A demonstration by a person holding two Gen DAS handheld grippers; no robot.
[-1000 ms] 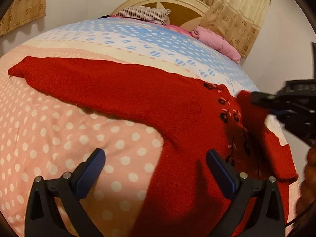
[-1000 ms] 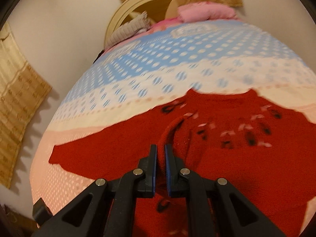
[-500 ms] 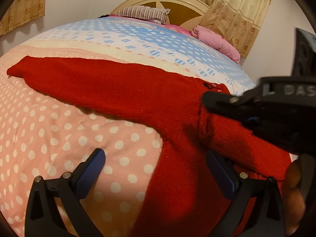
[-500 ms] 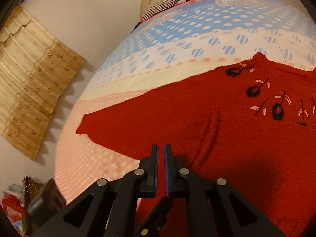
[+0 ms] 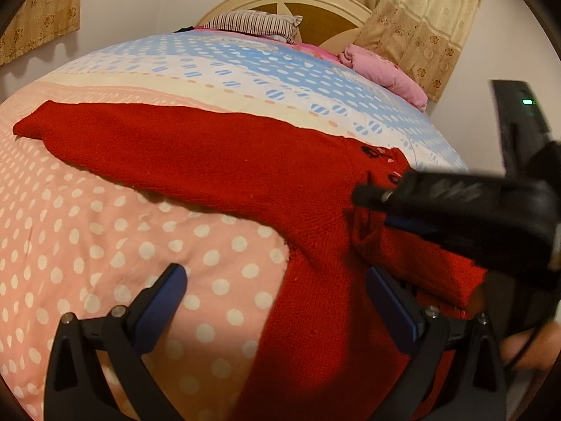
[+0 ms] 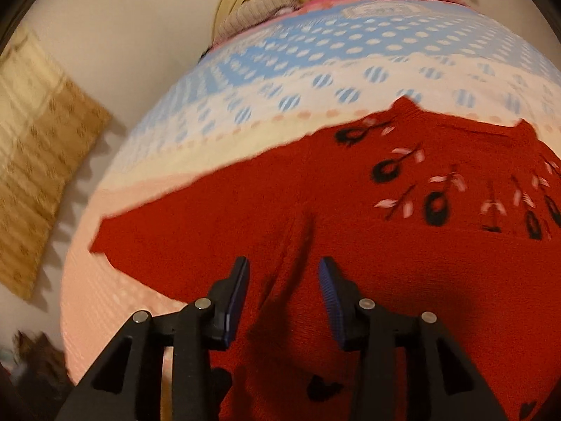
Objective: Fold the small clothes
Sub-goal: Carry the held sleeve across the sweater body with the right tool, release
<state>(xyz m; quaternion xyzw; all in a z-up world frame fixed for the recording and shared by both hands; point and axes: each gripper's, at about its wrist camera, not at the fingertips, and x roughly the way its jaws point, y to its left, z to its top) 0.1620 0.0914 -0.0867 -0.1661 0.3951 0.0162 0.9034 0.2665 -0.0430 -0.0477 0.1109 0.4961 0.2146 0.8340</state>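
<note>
The right tongs [image 6: 284, 291] were shut on a sleeve [image 5: 420, 263] a moment ago; now they are opening and let go. That sleeve lies folded over the sweater [image 6: 350, 210] under them. The left tongs [image 5: 277, 301] hang wide open, holding nothing. The other sleeve [image 5: 175, 147] comes next.

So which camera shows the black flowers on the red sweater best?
The right wrist view: the black flowers spread across the red sweater, with pink leaves, though a bit blurred. The left wrist view shows only a few, partly behind the right gripper.
</note>
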